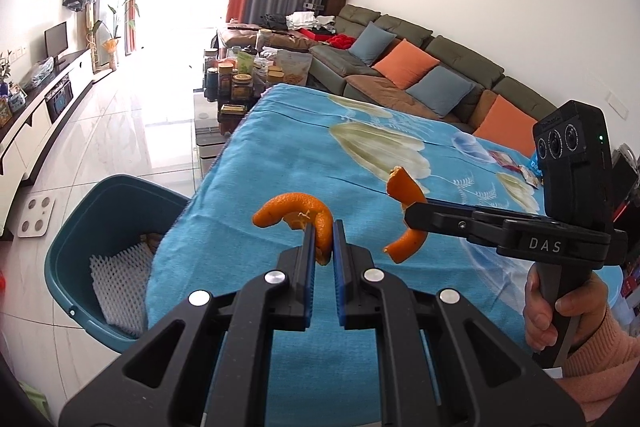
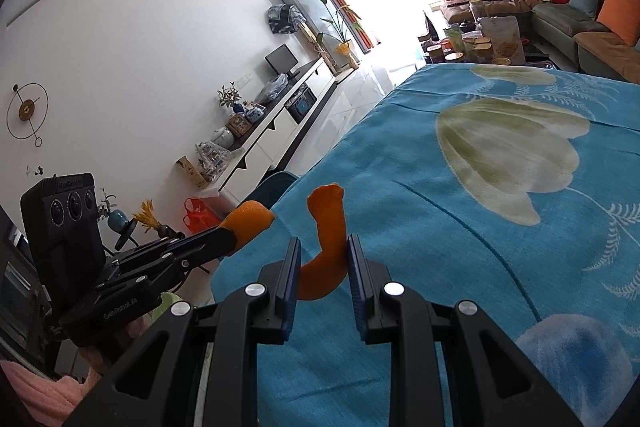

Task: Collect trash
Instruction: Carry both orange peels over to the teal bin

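Orange peel [image 1: 298, 215], curled, pinched between pads of left tool [image 1: 323, 243] at lower centre of left wrist view, above blue floral cloth [image 1: 360, 155] covering desk. Second peel strip [image 2: 326, 247] clamped in right tool [image 2: 323, 259], lower centre of right wrist view, also above cloth. Teal bin [image 1: 80, 211] at lower left, just beside desk edge, holding white foam netting [image 1: 116, 291]. Sofa [image 1: 440, 67] with cushions at upper right.
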{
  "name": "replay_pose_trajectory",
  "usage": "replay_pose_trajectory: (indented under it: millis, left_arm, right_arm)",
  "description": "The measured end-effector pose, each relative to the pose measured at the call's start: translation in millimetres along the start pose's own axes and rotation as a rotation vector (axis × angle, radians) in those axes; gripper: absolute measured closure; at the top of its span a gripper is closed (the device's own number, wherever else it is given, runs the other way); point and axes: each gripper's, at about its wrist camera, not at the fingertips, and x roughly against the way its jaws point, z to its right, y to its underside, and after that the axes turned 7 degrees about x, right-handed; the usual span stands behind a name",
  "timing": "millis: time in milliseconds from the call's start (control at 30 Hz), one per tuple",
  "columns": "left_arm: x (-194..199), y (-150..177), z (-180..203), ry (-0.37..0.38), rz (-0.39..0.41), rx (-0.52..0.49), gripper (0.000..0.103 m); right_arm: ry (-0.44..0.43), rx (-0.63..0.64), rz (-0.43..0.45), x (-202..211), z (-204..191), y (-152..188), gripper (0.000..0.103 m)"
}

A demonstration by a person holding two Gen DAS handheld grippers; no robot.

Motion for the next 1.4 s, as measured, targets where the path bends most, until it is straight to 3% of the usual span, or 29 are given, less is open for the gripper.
replay_pose_trajectory:
  millis: [1400]
  left_arm:
    - [8,-14,-46,-0.083,0.044,0.056,0.095]
  right_arm:
    - [-0.049,0.060,-0.059,-50,-30,-22,0.082]
